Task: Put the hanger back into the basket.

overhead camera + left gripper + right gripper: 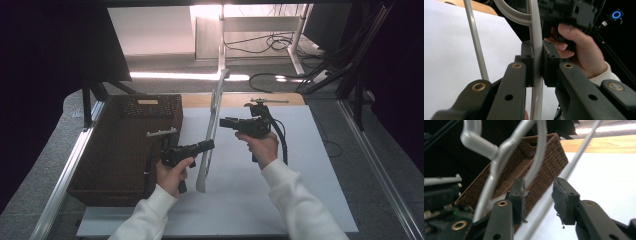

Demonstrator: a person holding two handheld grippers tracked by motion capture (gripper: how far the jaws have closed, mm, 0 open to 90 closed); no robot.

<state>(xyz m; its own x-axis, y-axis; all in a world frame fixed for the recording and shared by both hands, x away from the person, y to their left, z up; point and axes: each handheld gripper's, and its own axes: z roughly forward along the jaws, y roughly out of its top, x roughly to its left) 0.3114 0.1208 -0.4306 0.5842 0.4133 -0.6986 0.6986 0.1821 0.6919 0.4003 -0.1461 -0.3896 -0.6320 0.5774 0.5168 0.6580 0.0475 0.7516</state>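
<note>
A grey plastic clothes hanger (212, 125) stands on edge above the white sheet, leaning from the front of the table toward the back. My left gripper (210, 145) is shut on its lower part; in the left gripper view both pads (550, 62) press on the hanger's grey bar (536, 37). My right gripper (223, 122) reaches the hanger higher up from the right. In the right gripper view its jaws (539, 195) stand apart; the hanger's thin rod (574, 157) runs between them and a curved arm (499, 157) passes beside the left pad, neither pad pressing.
A dark brown wicker basket (125, 145) sits to the left of the hanger, close beside my left hand. A white sheet (280, 190) covers the wooden table (200, 100). Metal rails run along both table sides, and cables lie on the floor behind.
</note>
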